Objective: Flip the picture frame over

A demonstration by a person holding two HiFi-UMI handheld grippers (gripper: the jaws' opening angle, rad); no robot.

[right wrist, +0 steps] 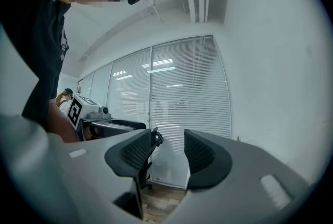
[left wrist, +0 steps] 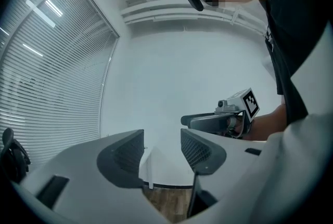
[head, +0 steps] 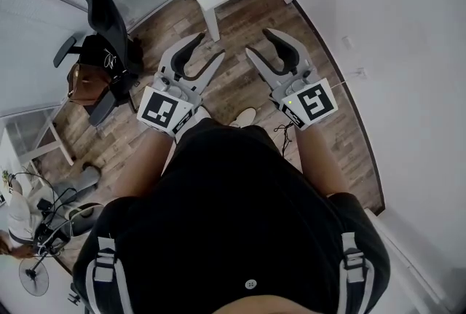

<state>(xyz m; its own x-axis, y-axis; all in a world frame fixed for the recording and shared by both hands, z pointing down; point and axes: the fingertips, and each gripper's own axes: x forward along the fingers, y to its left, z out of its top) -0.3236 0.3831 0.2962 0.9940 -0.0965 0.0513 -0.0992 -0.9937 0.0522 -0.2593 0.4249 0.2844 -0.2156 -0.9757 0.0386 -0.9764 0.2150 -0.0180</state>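
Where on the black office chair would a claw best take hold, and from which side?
Probably the armrest, from above: it juts from the chair as a slim bar, easy to straddle; the back looks too broad.

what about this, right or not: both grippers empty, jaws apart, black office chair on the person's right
Wrong side: the head view shows the black office chair on the person's left. The left gripper and right gripper are empty, jaws apart.
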